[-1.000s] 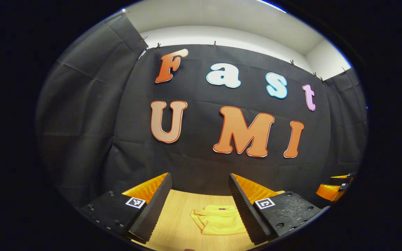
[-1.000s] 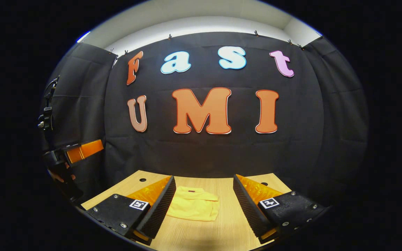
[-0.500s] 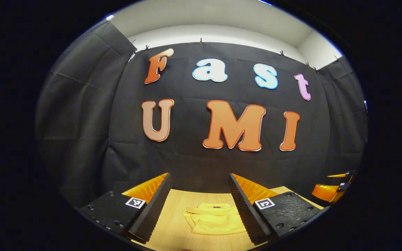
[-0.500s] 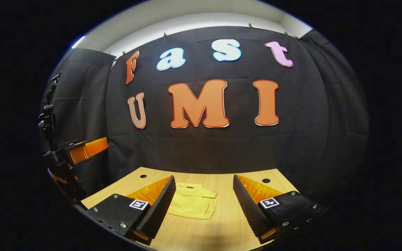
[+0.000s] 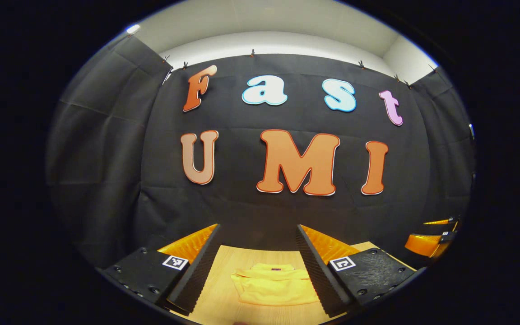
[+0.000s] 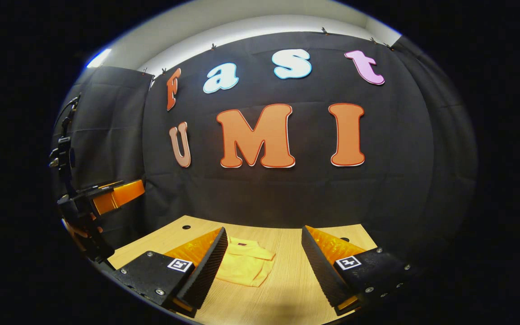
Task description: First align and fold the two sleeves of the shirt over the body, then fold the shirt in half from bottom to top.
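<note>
Folded yellow shirt [image 5: 274, 289] lies flat on desk [image 6: 287, 289] ahead of and below both spread, empty claws, centred before left claw [image 5: 257, 266], left of centre before right claw [image 6: 264, 266]

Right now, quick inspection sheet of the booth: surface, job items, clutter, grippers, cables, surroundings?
Surface: wooden table, two small round holes near its far edge.
Job's things: yellow shirt lying on the table in a compact folded bundle, collar toward the wall.
Clutter: nothing seen.
Grippers: left hand-held gripper open, above the table, holding nothing; right hand-held gripper open, holding nothing.
Cables: nothing seen on the table; dark hardware hangs at the left side.
Surroundings: black cloth wall, white wall above.
</note>
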`<state>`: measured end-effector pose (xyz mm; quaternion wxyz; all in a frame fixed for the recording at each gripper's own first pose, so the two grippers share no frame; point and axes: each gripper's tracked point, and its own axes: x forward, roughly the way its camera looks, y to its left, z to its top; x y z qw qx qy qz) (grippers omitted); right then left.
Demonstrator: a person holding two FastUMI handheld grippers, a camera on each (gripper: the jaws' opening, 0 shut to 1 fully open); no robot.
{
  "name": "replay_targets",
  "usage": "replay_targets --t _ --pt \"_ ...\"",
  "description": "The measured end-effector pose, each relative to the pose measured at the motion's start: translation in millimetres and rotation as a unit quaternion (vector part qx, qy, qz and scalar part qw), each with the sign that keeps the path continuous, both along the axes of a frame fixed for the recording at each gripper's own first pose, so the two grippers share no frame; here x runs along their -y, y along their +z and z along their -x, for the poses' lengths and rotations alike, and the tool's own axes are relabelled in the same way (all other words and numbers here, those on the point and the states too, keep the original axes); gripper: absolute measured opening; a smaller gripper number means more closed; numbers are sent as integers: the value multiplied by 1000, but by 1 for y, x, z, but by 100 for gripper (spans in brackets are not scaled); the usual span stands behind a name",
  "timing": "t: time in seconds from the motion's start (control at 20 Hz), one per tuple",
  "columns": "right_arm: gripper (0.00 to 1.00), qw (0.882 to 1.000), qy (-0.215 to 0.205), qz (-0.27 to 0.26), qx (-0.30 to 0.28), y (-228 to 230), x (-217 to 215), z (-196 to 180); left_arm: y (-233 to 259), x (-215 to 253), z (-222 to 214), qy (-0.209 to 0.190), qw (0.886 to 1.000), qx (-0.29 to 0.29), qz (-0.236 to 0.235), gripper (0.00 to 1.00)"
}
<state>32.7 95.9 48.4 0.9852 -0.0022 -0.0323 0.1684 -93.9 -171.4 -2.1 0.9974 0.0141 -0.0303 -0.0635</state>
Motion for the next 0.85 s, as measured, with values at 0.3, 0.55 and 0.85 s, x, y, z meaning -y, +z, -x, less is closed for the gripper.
replay_targets --t 0.3,0.55,0.85 --pt "99 1000 -16 -8 4 2 -2 3 2 -20 -5 -6 1000 -2 -9 98" --pt "99 1000 -25 -10 0 -1 1 10 0 -17 -6 -17 1000 -4 -6 96" --pt "99 1000 -30 -10 1 0 5 17 -4 -27 11 -28 1000 -9 -3 98"
